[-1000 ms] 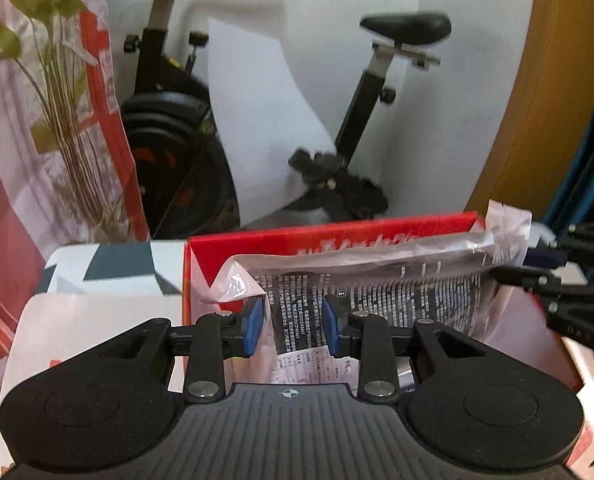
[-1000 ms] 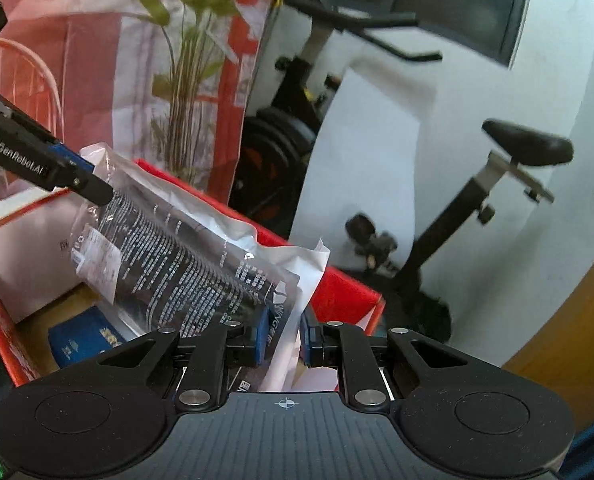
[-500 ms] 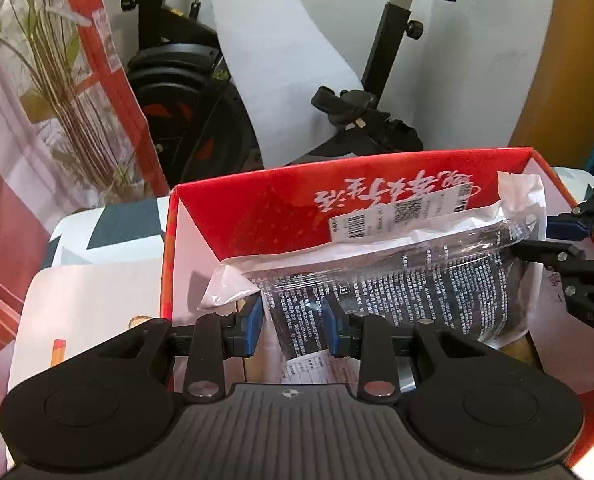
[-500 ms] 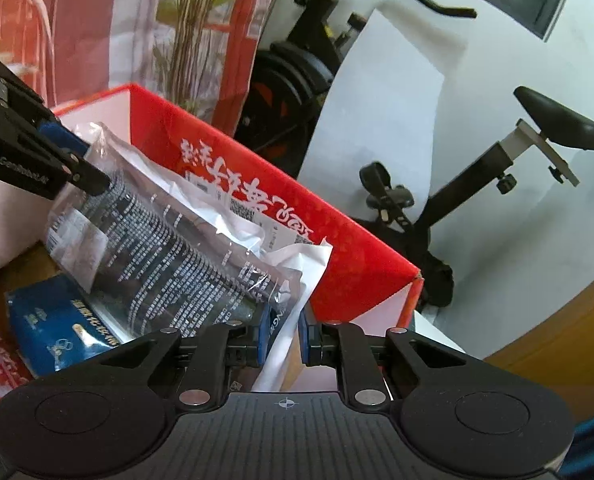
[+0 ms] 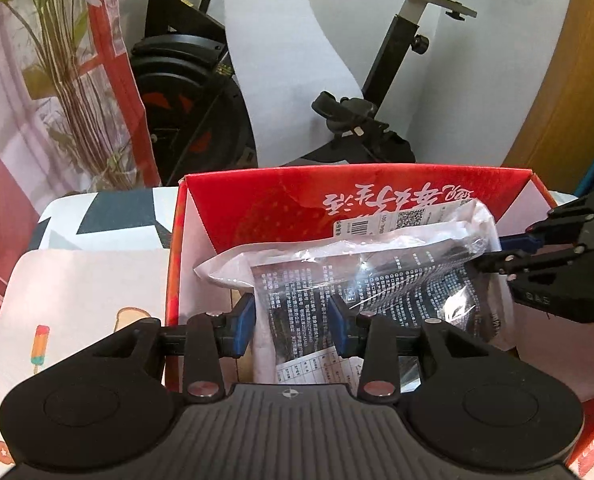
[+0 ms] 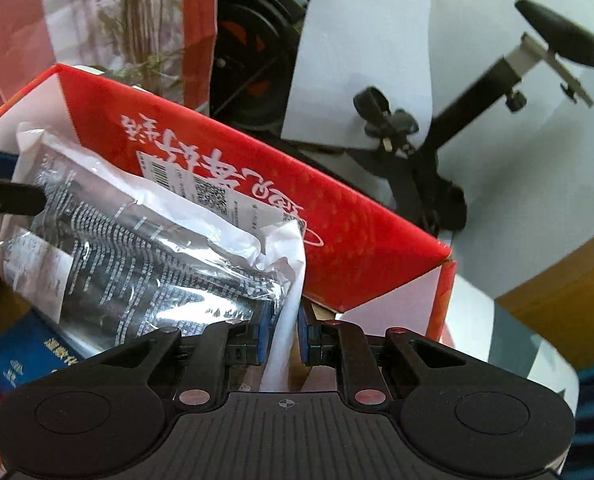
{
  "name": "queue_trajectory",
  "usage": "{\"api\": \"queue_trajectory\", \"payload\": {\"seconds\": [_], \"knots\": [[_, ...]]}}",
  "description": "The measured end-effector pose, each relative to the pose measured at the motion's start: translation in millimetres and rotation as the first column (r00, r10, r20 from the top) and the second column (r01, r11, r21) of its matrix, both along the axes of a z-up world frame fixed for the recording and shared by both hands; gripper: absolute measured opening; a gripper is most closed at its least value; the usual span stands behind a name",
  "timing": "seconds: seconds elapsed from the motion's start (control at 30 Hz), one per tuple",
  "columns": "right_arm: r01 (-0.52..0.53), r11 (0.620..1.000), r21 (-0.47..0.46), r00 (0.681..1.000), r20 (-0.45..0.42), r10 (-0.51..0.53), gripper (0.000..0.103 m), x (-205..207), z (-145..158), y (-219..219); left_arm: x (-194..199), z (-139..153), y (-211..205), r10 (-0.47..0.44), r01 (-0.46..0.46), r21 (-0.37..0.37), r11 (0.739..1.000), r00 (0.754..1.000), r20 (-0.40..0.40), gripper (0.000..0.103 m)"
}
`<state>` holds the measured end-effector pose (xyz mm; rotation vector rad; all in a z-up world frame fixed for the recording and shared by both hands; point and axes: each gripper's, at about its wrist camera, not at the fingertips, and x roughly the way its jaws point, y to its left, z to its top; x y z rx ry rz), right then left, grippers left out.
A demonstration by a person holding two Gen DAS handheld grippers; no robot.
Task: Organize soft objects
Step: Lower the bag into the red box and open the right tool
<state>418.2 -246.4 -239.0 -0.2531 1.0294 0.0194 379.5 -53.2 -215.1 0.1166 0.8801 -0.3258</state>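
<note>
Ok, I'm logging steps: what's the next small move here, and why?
Probably release the right tongs too: the plastic packet already sits inside the red box, the left tongs are opening around it, and the right still pinch its edge.

Clear plastic packet (image 5: 381, 280), crinkled and glossy, with dark contents under rows of small white print; white sealed margins at both ends. White barcode and QR label (image 5: 393, 220) near its far edge. It lies lengthwise inside the open red cardboard box (image 5: 257, 204), tilted, far edge leaning against the box's far red wall, which carries white characters seen upside down. Box inner side walls are white; brown floor shows at the near left. Below the packet, at the box's near left in the right wrist view, lies a blue packet (image 6: 29, 360) with white lettering, partly covered.
</note>
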Motion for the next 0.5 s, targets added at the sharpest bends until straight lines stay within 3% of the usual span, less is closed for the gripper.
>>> {"api": "queue_trajectory", "payload": {"seconds": [0.13,0.3,0.5], "knots": [[0.011,1.000,0.000,1.000,-0.017,-0.011,0.014,5,-5,-3,-3,3,3,0.002,-0.002,-0.015,1.000,1.000,0.018,0.040],[0.024,1.000,-0.006,1.000,-0.015,-0.024,0.011,4,-4,-4,-15,17,2,-0.033,0.033,0.003,0.999,0.994,0.100,0.040],[0.020,0.998,-0.062,0.999,0.043,-0.018,0.018,-14,6,4,-24,30,6,-0.032,0.033,-0.005,0.999,0.991,0.132,0.040]]}}
